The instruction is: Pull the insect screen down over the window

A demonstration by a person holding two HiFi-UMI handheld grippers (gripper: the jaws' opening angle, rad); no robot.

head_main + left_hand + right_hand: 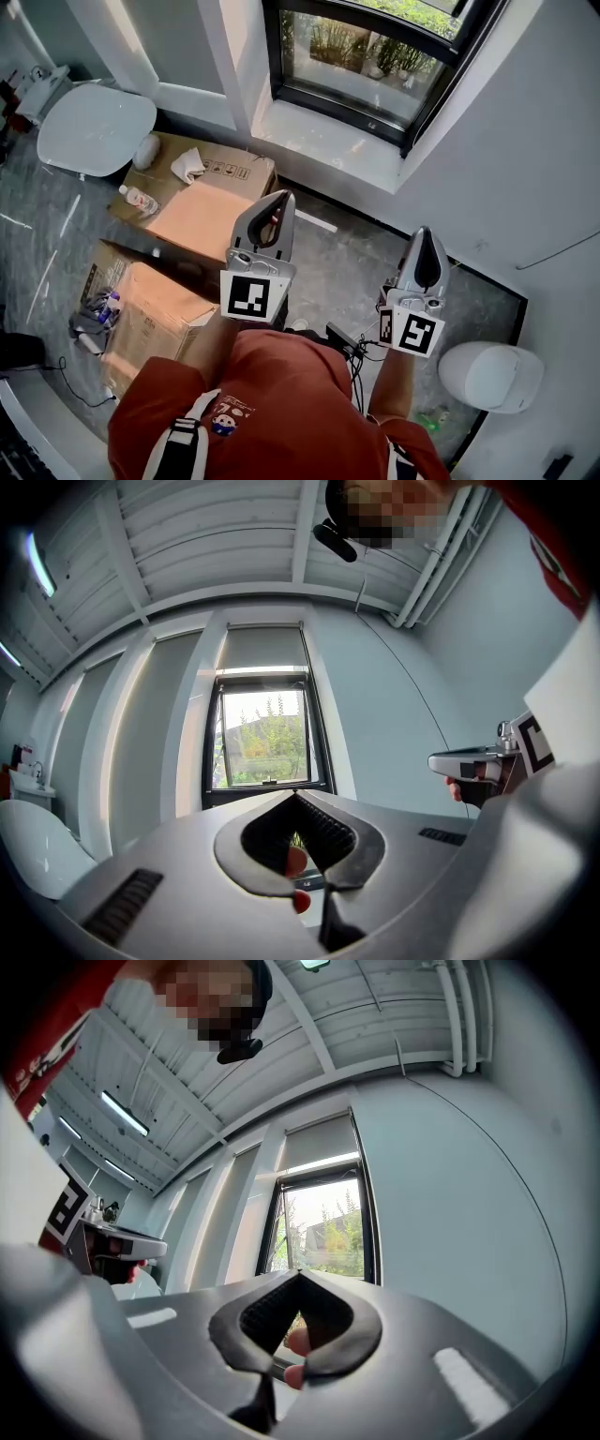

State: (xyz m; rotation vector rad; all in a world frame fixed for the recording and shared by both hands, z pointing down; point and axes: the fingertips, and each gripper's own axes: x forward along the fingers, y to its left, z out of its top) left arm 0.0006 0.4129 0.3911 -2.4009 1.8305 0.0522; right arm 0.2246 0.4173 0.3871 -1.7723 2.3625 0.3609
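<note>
The black-framed window [375,47] lies ahead above a white sill [323,141]. In the left gripper view the window [267,738] has a grey screen panel [262,649] covering only its top part, and the glass below is bare. The right gripper view shows the same window [328,1227] and panel [323,1143]. My left gripper [278,195] and right gripper [424,231] are both held in front of my body, short of the sill, pointing at the window. The left gripper [296,795] is shut and holds nothing. The right gripper [299,1274] is shut and empty too.
Cardboard boxes [202,202] stand on the floor to the left, with a plastic bottle [139,199] on one. A white rounded fixture [94,127] sits far left and another [492,375] at lower right. A white wall [525,141] runs to the window's right.
</note>
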